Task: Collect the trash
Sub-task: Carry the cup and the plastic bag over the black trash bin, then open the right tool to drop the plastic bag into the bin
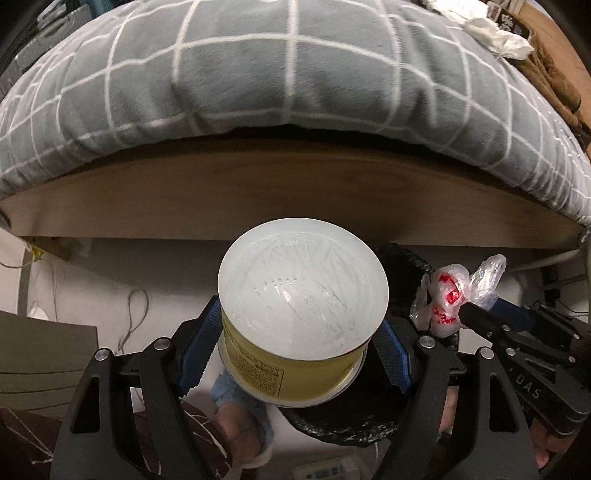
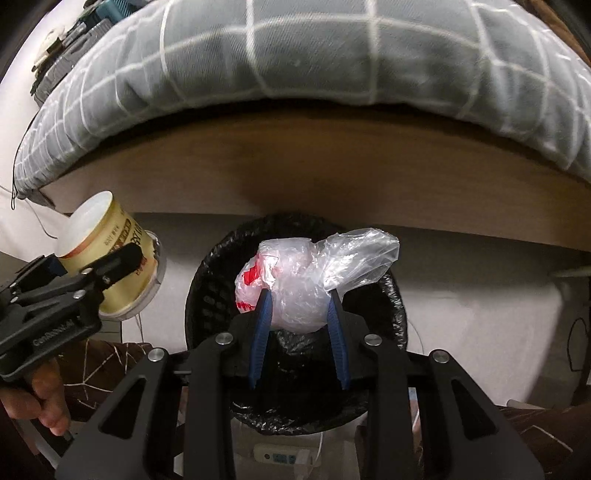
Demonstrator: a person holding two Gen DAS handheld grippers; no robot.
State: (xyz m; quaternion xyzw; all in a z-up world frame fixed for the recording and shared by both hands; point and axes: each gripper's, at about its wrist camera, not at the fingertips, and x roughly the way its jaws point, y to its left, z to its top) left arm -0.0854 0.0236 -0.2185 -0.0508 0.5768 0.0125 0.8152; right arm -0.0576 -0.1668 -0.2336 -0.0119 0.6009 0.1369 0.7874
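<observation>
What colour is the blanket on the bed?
Grey with white criss-cross lines, a check pattern on the blanket; clearest in the left wrist view.

Left tool [image 1: 295, 354]: blue pads spread wide, clamped on a load. Right tool [image 2: 300, 301]: pads closer together, likewise clamped. Both tools are hand-held, side by side.

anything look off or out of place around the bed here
Crumpled white tissues lie on the grey checked quilt at its far right edge, trash not yet collected. A white power strip sits on the floor beside the black-lined bin.
</observation>
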